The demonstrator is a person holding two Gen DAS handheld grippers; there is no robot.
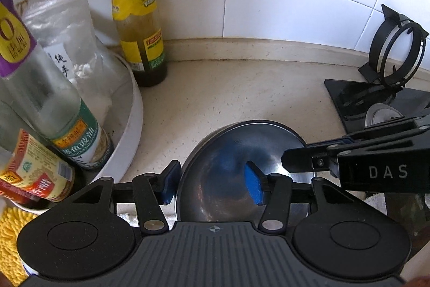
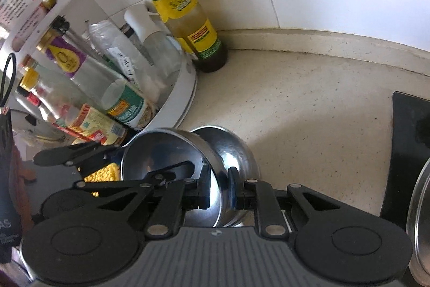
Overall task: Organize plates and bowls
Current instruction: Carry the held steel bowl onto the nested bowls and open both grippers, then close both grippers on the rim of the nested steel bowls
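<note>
— What does the left wrist view show?
— The left gripper (image 1: 212,183) spread wide astride the near rim of a steel bowl (image 1: 228,174), one blue pad outside, one inside, neither pressing. The bowl sits near the counter's (image 1: 242,93) front edge; the right gripper (image 1: 298,159) reaches in over its right rim. A white rack (image 1: 134,109) of bottles stands at the left, with a sauce bottle (image 1: 139,26) at the back edge by the tiled wall.
— And the right wrist view?
— The right gripper (image 2: 219,190) is narrowed onto the bowl's (image 2: 161,152) wall, clamping it. A second steel bowl (image 2: 236,152) lies just beside it, touching.
</note>
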